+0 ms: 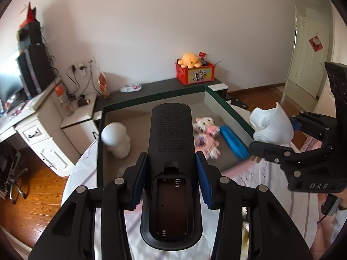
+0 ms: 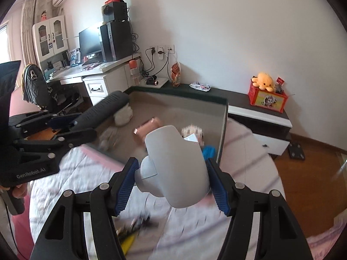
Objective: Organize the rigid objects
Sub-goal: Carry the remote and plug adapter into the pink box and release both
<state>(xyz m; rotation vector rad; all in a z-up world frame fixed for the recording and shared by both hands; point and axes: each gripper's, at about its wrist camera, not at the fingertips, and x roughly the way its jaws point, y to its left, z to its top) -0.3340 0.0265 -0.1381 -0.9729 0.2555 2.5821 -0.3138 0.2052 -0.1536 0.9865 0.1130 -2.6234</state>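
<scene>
Left claw point(image 1: 171, 166): closed on a black remote control point(image 1: 170, 151) with its blue pads against both long sides. The remote lies back side up, battery cover off, compartment bare with springs showing, printed text on the upper back. It is held above the near edge of the box.

Right claw point(image 2: 172, 177): closed on a white plastic object point(image 2: 175, 169), rounded, with a wide flared end and a narrower neck; what it is cannot be told from either view. Blue pads press on its two sides. It is held over the bedcover, just short of the box's near wall.

Box point(image 1: 227, 108): large, open-topped, dark green rim, pale inner walls, grey-brown floor; it rests on a bed with a pale pink-and-white cover point(image 2: 76, 173). Contents:
- white round-headed figure point(image 1: 116, 139), upright, left part of the floor;
- pink-and-white cat toy point(image 1: 206, 136), blurred, centre-right;
- blue ridged object point(image 1: 234, 143), lying flat just beside the cat toy, near the right wall;
- pink oblong item point(image 2: 147, 126), mid-floor, seen only from the right wrist.

Beyond the box: a dark ledge carrying a red crate point(image 1: 195, 73) with an orange plush octopus point(image 1: 188, 60) on top.
</scene>
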